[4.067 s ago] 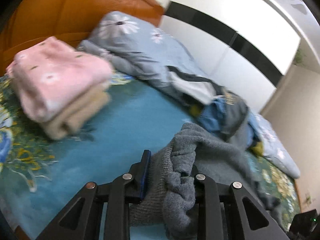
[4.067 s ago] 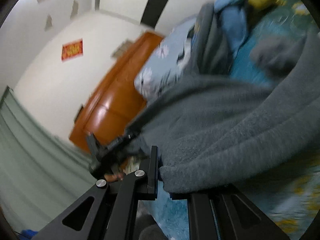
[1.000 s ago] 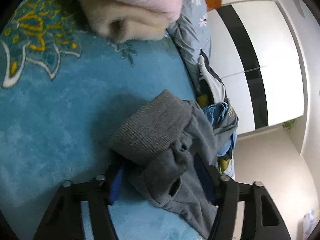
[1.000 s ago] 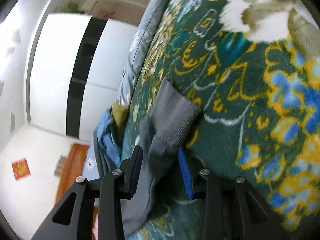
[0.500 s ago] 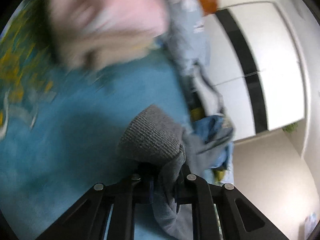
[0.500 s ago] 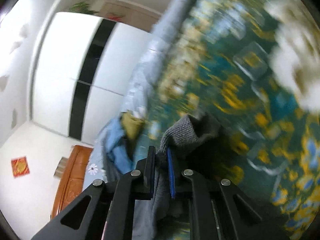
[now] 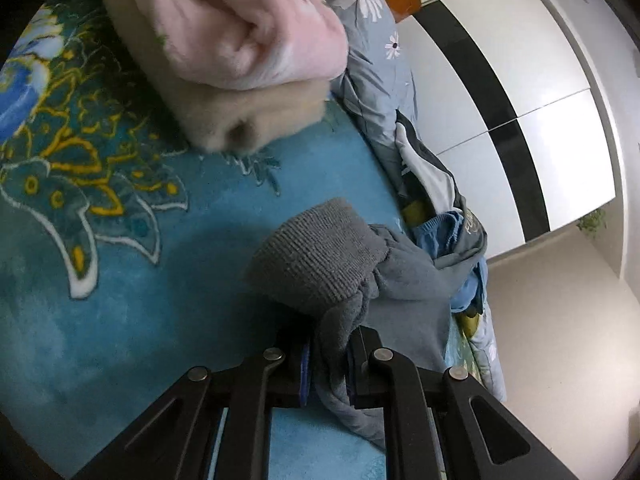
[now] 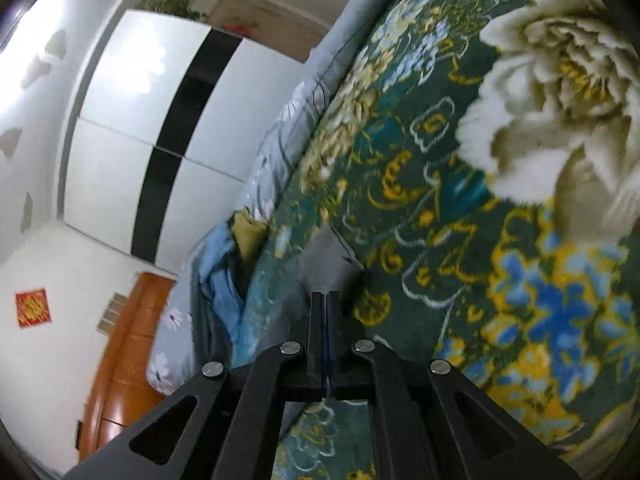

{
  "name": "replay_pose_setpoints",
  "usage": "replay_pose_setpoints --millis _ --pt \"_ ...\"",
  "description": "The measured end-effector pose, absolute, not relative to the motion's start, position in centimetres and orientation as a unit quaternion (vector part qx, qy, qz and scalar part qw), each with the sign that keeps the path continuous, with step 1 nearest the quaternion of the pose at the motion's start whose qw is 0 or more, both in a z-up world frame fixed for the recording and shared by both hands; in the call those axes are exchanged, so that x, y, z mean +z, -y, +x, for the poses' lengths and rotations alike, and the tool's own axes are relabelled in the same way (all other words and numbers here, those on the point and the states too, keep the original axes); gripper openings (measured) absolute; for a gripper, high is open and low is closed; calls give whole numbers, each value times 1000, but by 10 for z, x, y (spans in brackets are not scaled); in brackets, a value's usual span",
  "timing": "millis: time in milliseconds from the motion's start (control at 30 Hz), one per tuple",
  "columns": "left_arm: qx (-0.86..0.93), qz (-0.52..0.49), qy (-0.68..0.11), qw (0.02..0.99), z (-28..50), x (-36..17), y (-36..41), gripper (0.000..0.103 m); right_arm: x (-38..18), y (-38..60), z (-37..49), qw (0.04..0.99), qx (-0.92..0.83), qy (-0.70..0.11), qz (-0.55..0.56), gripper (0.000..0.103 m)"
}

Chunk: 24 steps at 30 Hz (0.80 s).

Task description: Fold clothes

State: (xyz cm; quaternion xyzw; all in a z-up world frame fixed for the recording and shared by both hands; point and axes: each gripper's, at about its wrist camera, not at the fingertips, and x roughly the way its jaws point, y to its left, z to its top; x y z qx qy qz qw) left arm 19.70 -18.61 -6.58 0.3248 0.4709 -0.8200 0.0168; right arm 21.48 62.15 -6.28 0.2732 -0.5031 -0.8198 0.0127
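Grey sweater [image 7: 392, 280] lies bunched on the teal floral bed blanket [image 7: 120, 280], its ribbed cuff [image 7: 320, 256] pinched in the left gripper [image 7: 326, 364] jaws. At eleven o'clock sit folded pink and beige clothes [image 7: 240, 60]. The right gripper [image 8: 324, 320] jaws are pressed together, closing; whether they catch grey fabric cannot be told.

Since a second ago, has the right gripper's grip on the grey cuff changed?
Yes. The right gripper had open fingers straddling the grey cuff on the floral blanket; now they are pressed together, the cuff beyond their tips with nothing visibly pinched.
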Motion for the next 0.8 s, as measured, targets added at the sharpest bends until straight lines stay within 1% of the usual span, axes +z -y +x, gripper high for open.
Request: replay_pose_setpoints --millis 167,233,300,333,367,533,567,600,633,667,733,800 --pt "-832 328 -447 13 193 -58 181 14 -71 -607 190 -2 -821 480 310 3" --pt "-830 329 -450 13 196 -61 181 14 -78 -602 181 -11 -818 475 325 8" --pt "-828 330 -453 13 197 -62 183 14 -84 -599 171 -19 -814 474 335 28" --pt "-827 331 -454 14 197 -63 183 14 -87 -598 167 -23 -813 474 338 31" --pt "-826 332 -455 14 198 -63 184 14 -90 -596 163 -26 -812 474 340 33" --pt "-824 334 -457 18 192 -63 184 15 -94 -593 148 -31 -806 489 332 33" --pt "-824 334 -458 18 191 -62 184 15 -94 -592 145 -29 -804 492 332 33" --pt "-823 334 -459 18 190 -62 184 15 -94 -591 143 -26 -802 495 333 30" --pt "-823 334 -459 19 189 -61 184 15 -94 -590 141 -24 -800 498 333 24" --pt "-823 334 -459 19 189 -60 184 15 -93 -588 138 -20 -800 497 335 5" --pt "-825 332 -457 20 189 -56 185 15 -85 -587 137 -17 -803 496 330 5" --pt "-832 323 -450 19 191 -47 186 14 -65 -592 145 -3 -815 497 297 5"
